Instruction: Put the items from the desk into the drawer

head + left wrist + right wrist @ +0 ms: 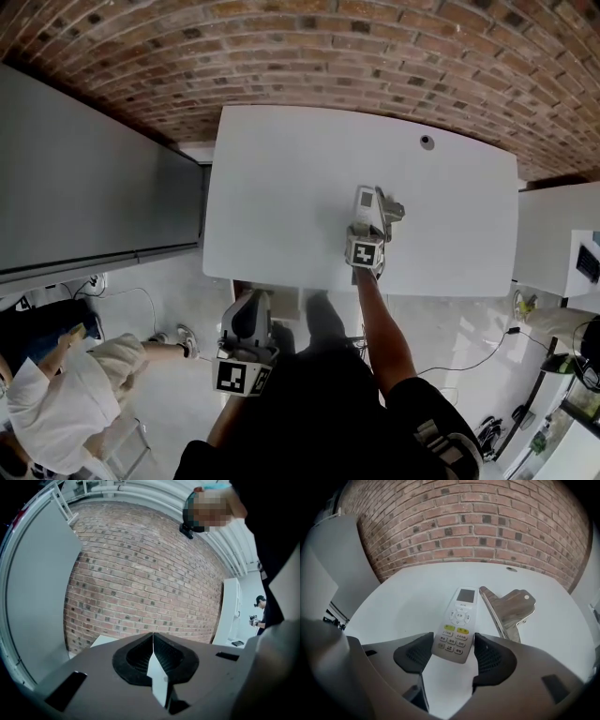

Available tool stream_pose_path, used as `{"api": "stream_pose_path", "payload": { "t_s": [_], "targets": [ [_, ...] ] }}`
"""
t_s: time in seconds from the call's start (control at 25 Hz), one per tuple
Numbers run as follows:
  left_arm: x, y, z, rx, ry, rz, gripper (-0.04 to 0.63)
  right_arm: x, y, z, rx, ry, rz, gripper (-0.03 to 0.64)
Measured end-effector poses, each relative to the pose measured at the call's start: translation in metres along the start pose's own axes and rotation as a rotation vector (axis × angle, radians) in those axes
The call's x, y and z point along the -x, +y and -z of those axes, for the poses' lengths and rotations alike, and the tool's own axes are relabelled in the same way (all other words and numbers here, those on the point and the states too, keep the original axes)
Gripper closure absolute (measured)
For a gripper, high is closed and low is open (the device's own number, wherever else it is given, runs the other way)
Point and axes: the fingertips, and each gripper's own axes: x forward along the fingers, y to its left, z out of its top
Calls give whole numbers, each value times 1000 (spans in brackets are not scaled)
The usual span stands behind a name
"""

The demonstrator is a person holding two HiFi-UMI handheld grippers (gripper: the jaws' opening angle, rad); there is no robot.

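Note:
A white remote control (366, 200) (458, 623) lies on the white desk (281, 187), its screen end pointing at the brick wall. Just right of it lies a metal clip (389, 211) (511, 609). My right gripper (367, 223) (451, 656) is open and low over the desk. Its two pads stand close on either side of the remote's near end, and the remote sits slightly askew between them. My left gripper (249, 305) (153, 653) is shut on nothing. It hangs below the desk's front edge, pointing at the wall.
A grey cabinet (84, 178) stands left of the desk, and a white unit (562, 234) stands to the right. The desk has a cable hole (427, 142) near its far edge. A person in white (66, 394) sits on the floor at lower left. Cables trail across the floor.

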Motion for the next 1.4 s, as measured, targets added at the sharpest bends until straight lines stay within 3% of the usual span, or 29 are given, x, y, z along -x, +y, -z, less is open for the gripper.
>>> {"api": "stream_pose_path", "payload": {
  "t_s": [0.36, 0.84, 1.4],
  "targets": [
    [26, 14, -3, 25, -32, -11, 591, 16, -3, 6, 2, -20, -9, 374],
    [74, 39, -7, 30, -88, 2, 591, 68, 39, 38, 1, -30, -92, 384],
    [146, 84, 4, 48, -110, -27, 591, 156, 160, 63, 171, -102, -278, 385]
  ]
}}
